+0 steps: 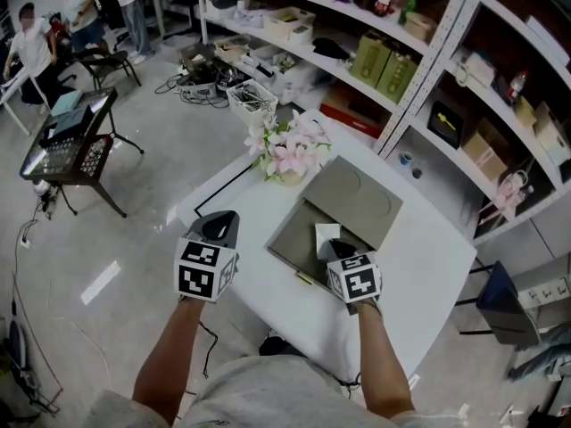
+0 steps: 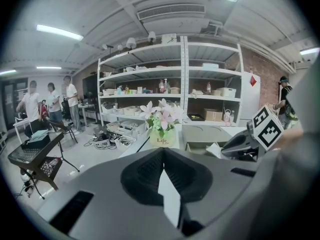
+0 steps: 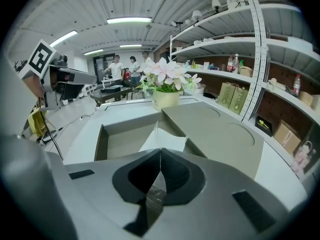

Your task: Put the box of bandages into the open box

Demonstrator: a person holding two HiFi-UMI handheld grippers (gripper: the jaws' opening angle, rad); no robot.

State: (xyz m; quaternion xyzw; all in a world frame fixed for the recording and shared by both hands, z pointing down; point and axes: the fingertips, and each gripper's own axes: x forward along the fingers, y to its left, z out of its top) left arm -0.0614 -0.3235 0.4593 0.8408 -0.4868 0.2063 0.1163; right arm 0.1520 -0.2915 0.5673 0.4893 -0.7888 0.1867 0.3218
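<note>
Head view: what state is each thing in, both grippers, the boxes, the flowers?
Left gripper: shut, holding nothing.
Right gripper: shut on the small white box of bandages.
Grey-green cardboard box: open, its lid laid back flat.
Small white box of bandages: held tilted over that box's inside.
Pink flowers in a pot: upright.

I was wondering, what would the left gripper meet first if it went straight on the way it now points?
Most likely the flower pot, which sits straight ahead of the left gripper and its shut, empty jaws, with only bare table between. Depth is unclear, so that is a judgement.
</note>
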